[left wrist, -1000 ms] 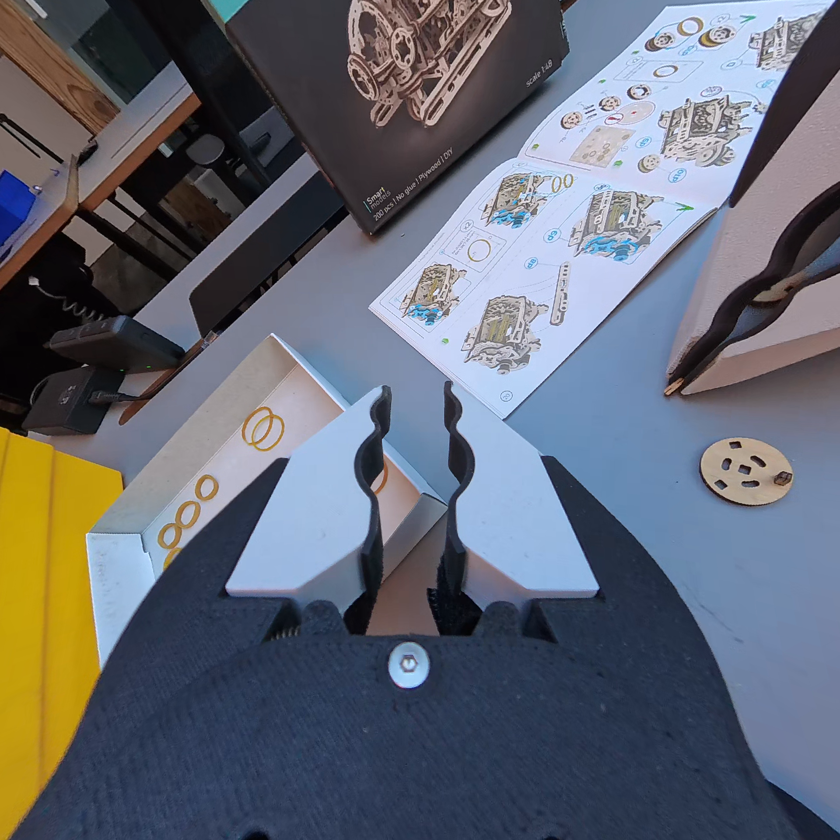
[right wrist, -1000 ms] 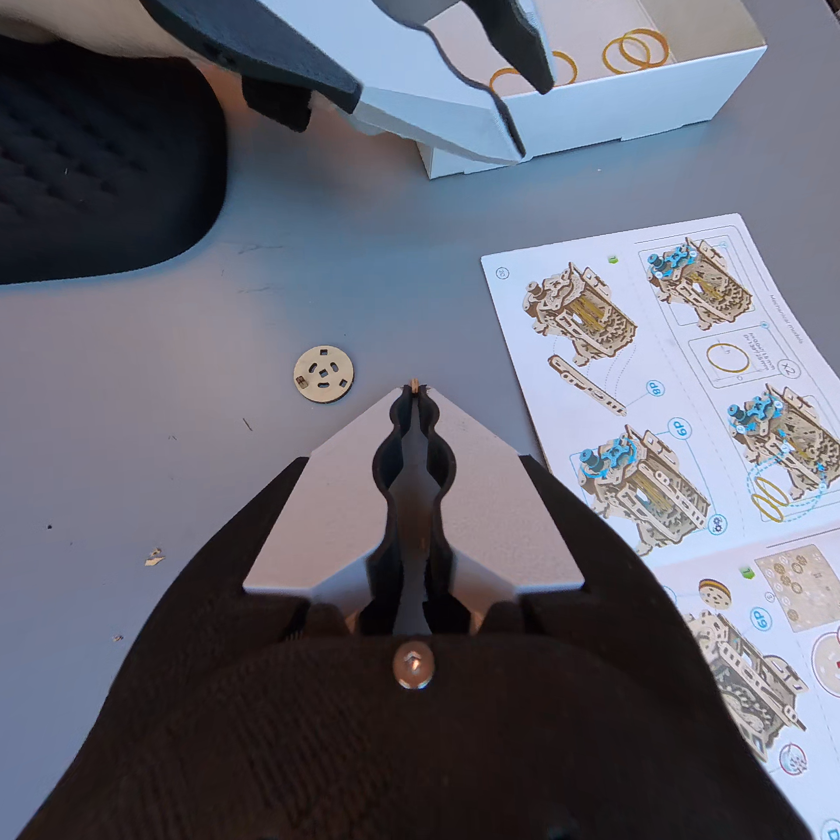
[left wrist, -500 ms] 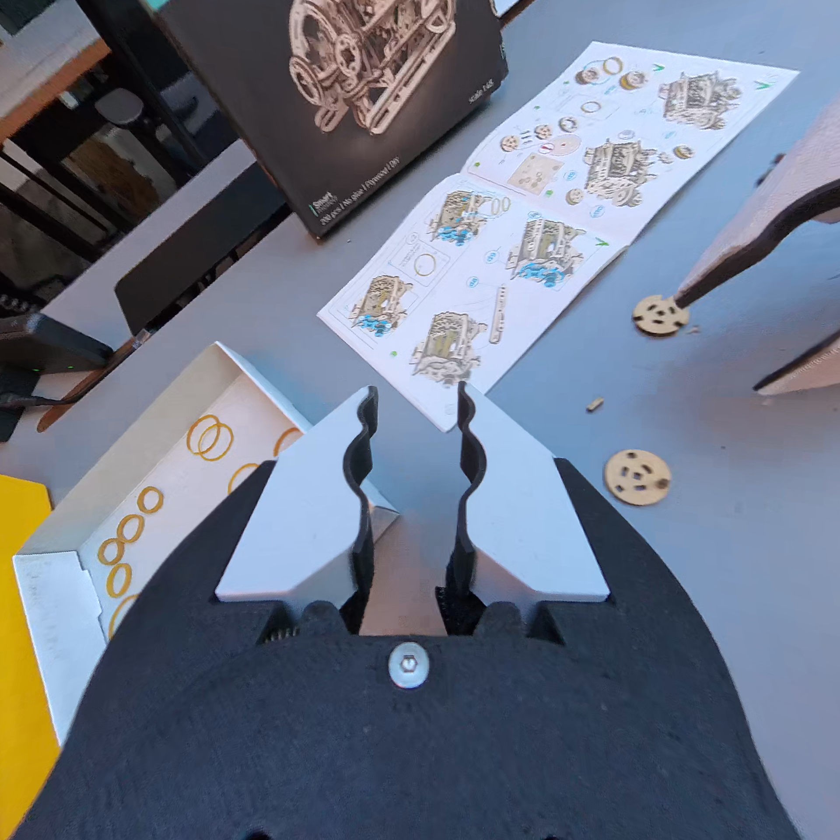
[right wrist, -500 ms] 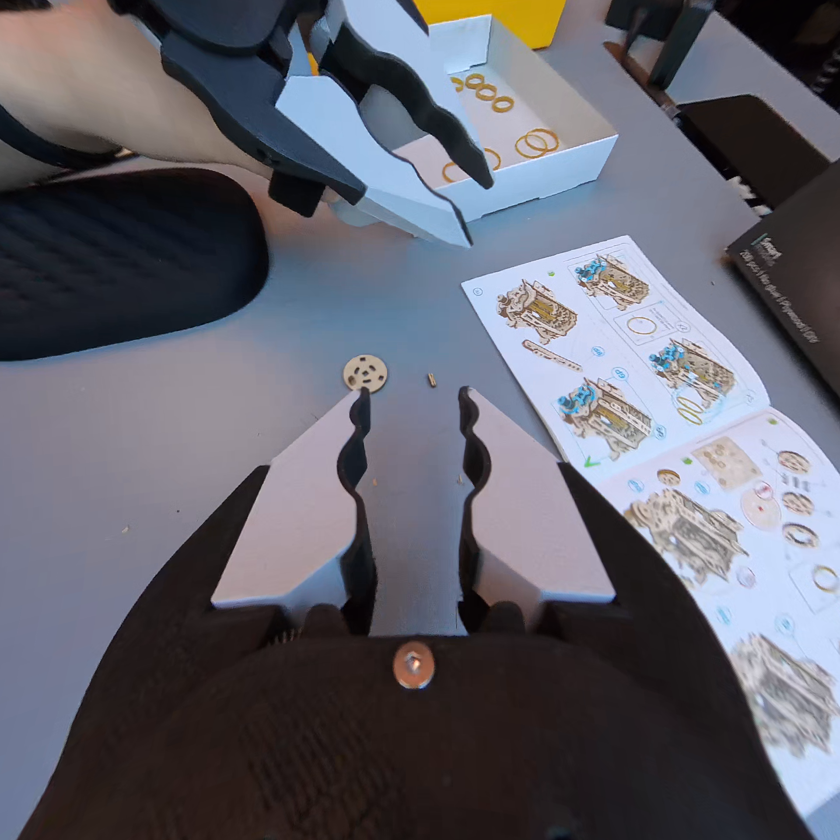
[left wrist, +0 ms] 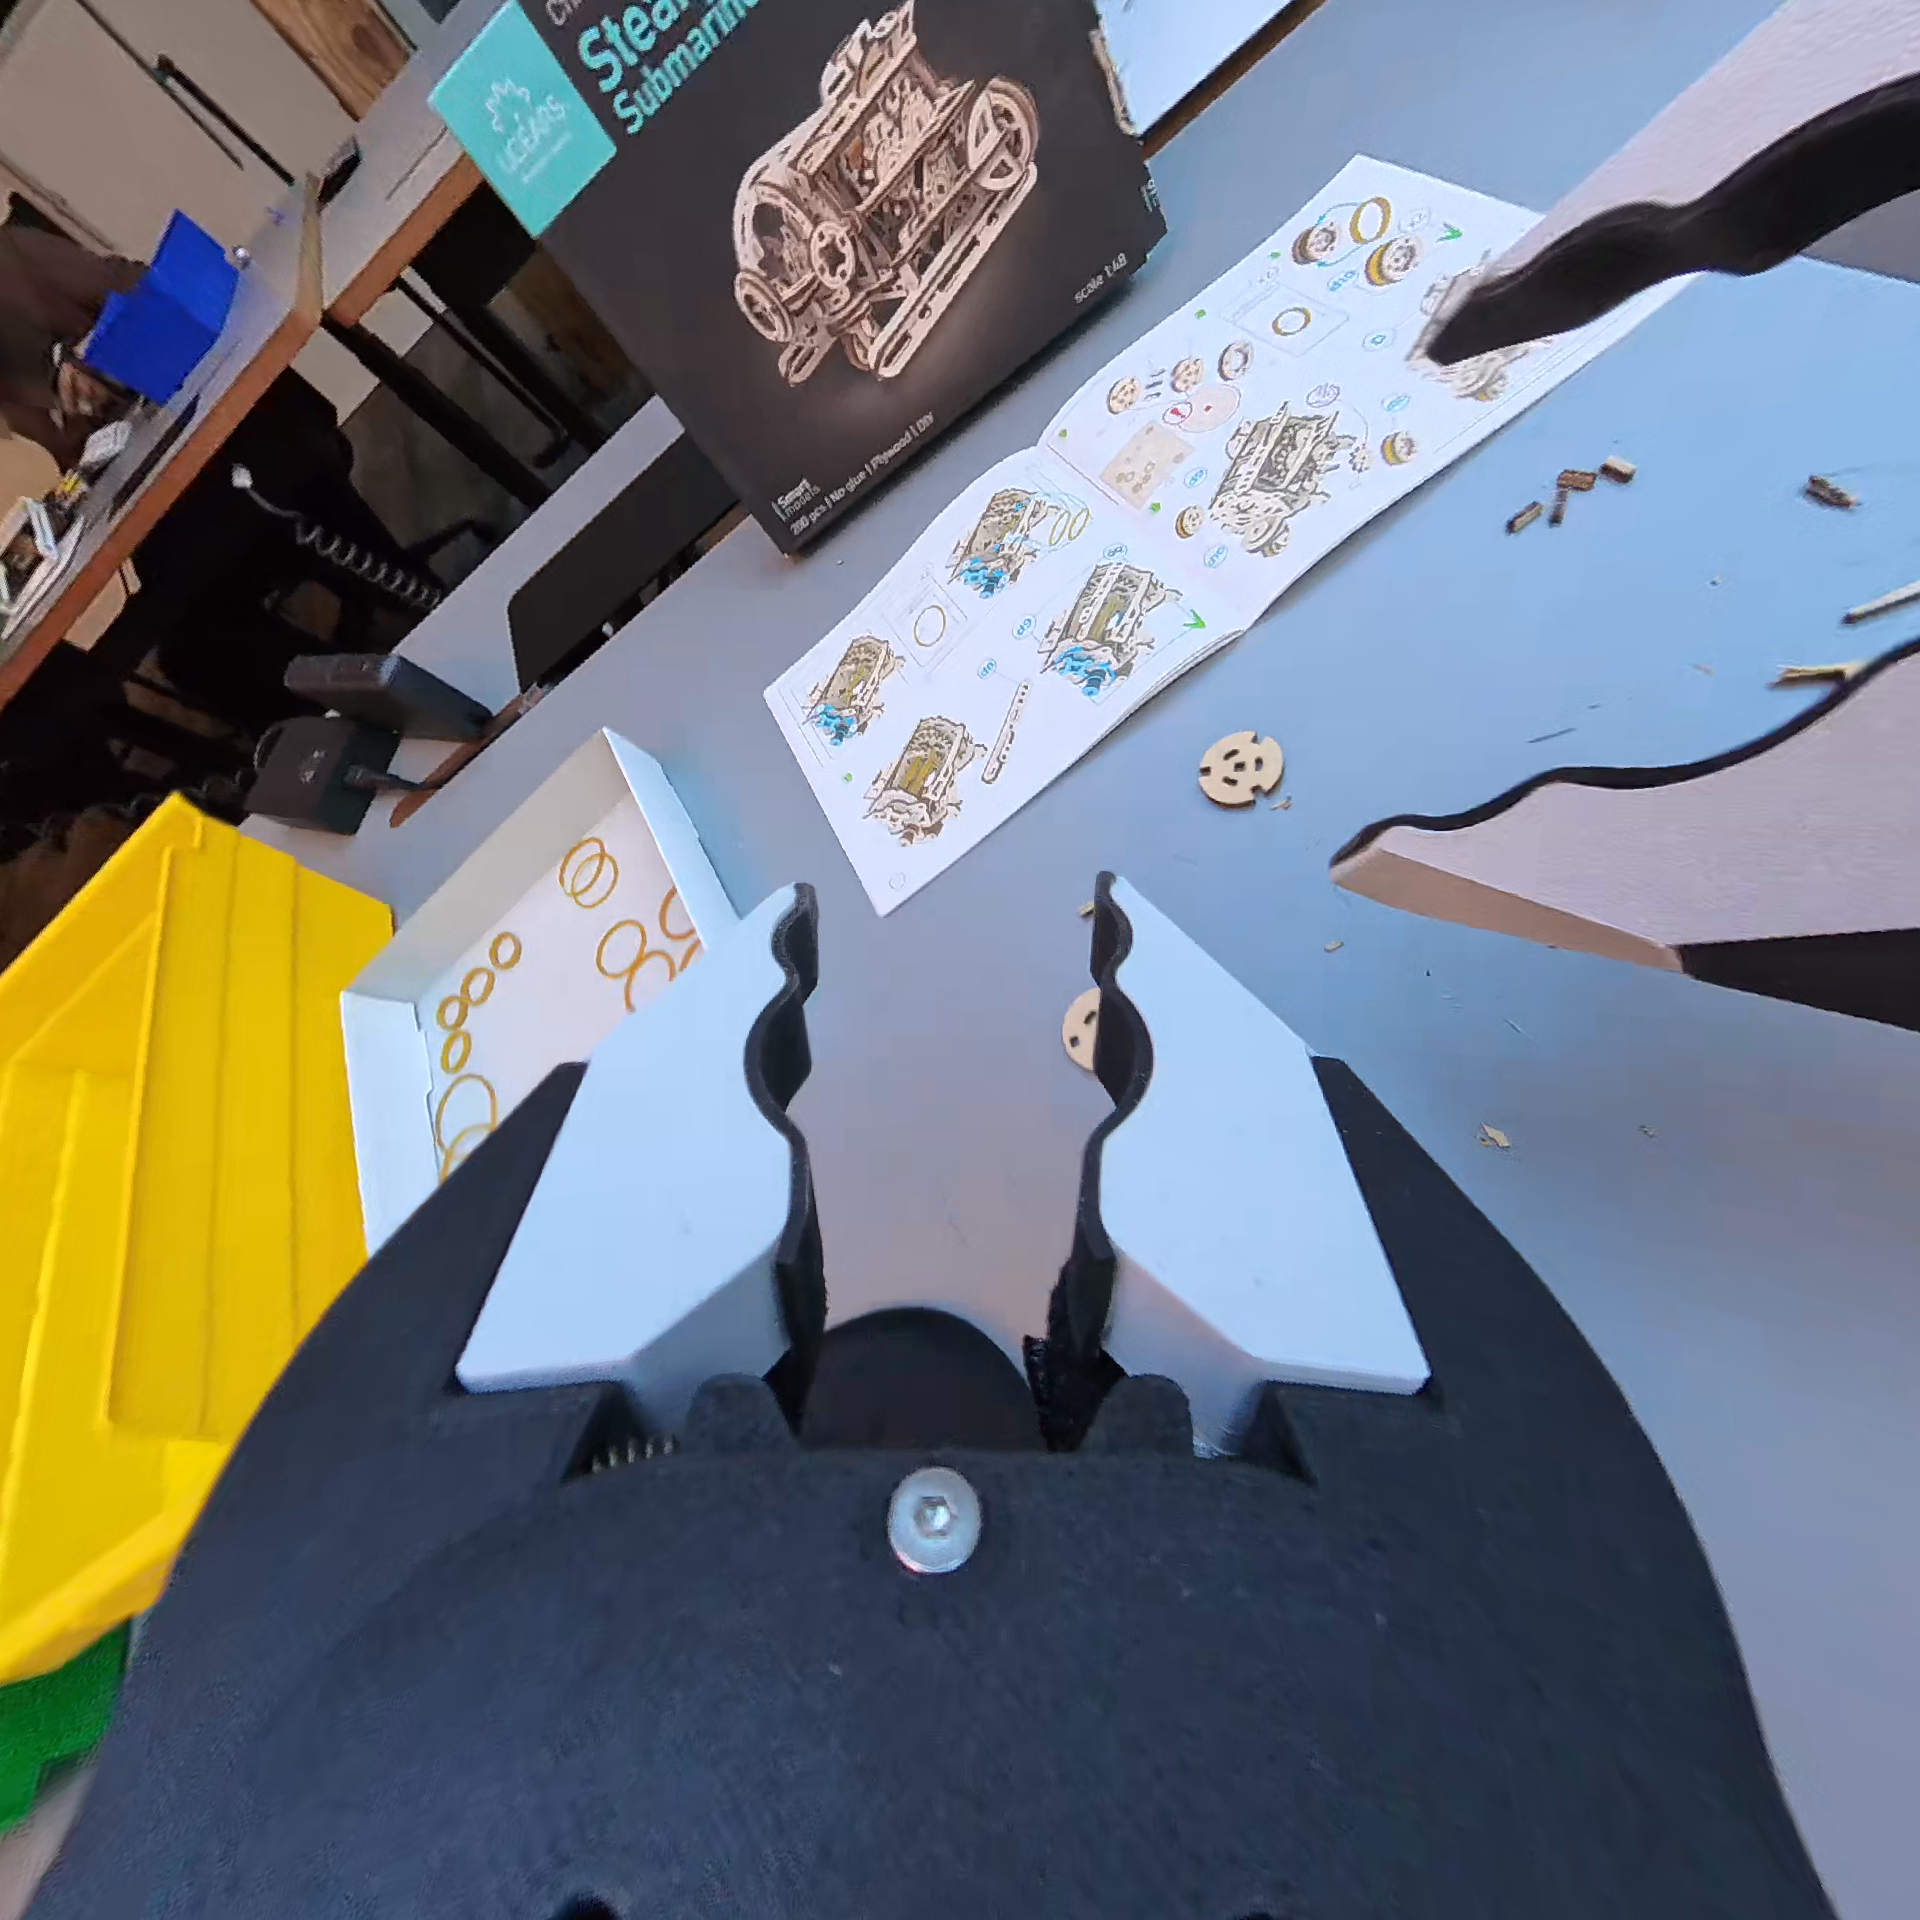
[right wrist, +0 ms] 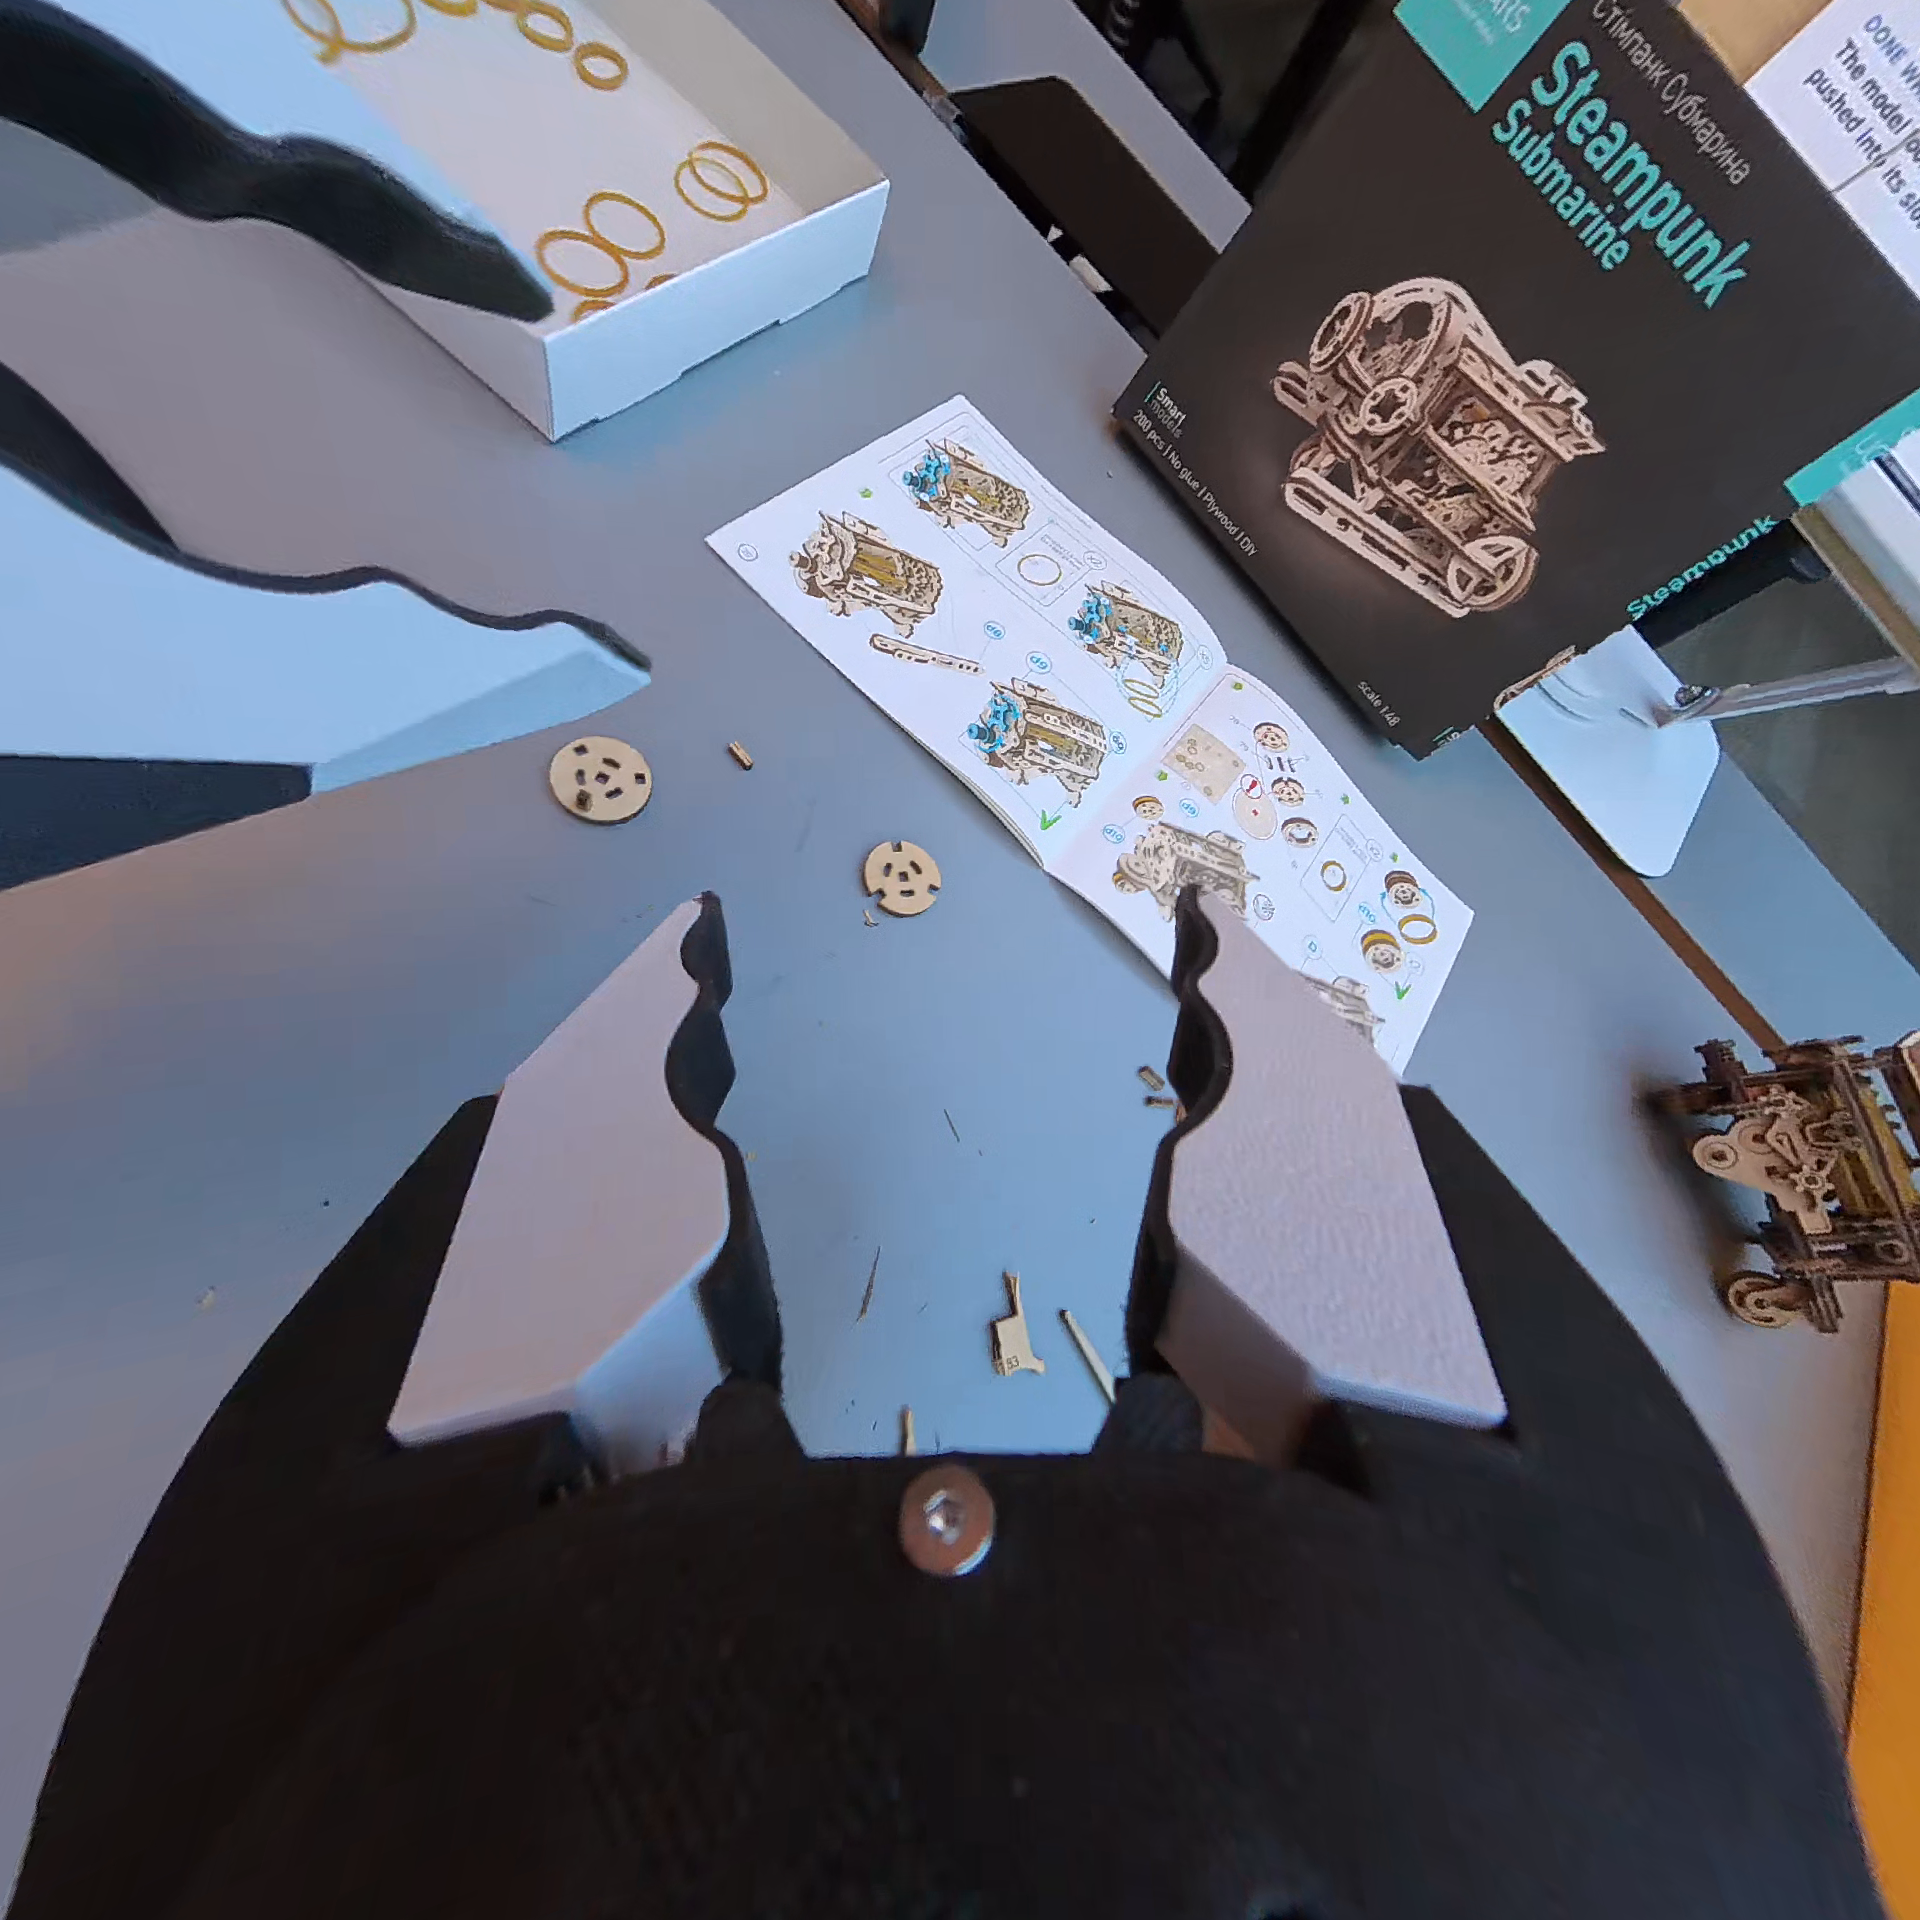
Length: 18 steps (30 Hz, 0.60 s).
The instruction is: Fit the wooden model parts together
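Note:
Two wooden discs lie on the grey table. The holed disc (right wrist: 600,779) is half hidden behind my left gripper's finger in the left wrist view (left wrist: 1078,1029). The notched disc (right wrist: 902,878) lies ahead of my right gripper and also shows in the left wrist view (left wrist: 1240,767). A small wooden peg (right wrist: 739,755) lies between the discs and the booklet. My left gripper (left wrist: 951,891) is open and empty above the table. My right gripper (right wrist: 948,902) is open wide and empty. A partly built wooden model (right wrist: 1808,1184) stands at the right.
An open instruction booklet (right wrist: 1091,707) lies ahead, with the dark kit box (right wrist: 1507,364) behind it. A white tray of rubber bands (left wrist: 665,831) and a yellow bin (left wrist: 135,1195) are at the left. Wooden scraps (right wrist: 1013,1340) lie under my right gripper. My right tips are roughly 10 cm from the notched disc (right wrist: 902,878). The left camera catches it too, in the left wrist view (left wrist: 1242,770).
My right gripper was shut on the small peg, then opened and left it on the table. Both grippers have opened wider and drawn back from the discs.

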Tool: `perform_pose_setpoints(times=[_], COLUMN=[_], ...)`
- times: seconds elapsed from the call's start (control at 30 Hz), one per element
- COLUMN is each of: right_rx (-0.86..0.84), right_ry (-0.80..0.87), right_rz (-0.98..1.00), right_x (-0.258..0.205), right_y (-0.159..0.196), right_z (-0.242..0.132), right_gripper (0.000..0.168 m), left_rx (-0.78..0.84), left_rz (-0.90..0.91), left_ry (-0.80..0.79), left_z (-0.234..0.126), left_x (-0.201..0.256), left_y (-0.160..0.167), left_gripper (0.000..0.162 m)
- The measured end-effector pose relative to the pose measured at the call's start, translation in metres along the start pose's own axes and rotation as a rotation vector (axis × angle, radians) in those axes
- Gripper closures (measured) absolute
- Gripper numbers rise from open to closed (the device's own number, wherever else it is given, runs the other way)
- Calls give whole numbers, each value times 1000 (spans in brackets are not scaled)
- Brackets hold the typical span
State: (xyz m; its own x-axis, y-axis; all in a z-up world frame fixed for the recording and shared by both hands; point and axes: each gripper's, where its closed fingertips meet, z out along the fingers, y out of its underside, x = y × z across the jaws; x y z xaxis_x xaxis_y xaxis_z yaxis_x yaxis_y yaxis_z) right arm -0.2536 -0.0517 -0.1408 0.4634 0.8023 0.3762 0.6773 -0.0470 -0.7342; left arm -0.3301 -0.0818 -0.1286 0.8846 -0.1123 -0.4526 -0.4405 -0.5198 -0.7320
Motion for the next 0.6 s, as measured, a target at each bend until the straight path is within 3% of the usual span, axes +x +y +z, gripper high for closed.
perform_pose_setpoints(times=[0.03, 0.6], right_rx=[-2, -53], right_ry=[6, 18], right_rz=[-9, 32], right_x=[-2, 0], right_y=[2, 11], right_z=[-2, -30], right_gripper=[83, 86], left_rx=[-6, 8], left_rz=[-12, -7], left_ry=[-19, -33], left_z=[-3, -22], left_x=[-1, 23], left_y=[2, -15], left_gripper=[109, 101])
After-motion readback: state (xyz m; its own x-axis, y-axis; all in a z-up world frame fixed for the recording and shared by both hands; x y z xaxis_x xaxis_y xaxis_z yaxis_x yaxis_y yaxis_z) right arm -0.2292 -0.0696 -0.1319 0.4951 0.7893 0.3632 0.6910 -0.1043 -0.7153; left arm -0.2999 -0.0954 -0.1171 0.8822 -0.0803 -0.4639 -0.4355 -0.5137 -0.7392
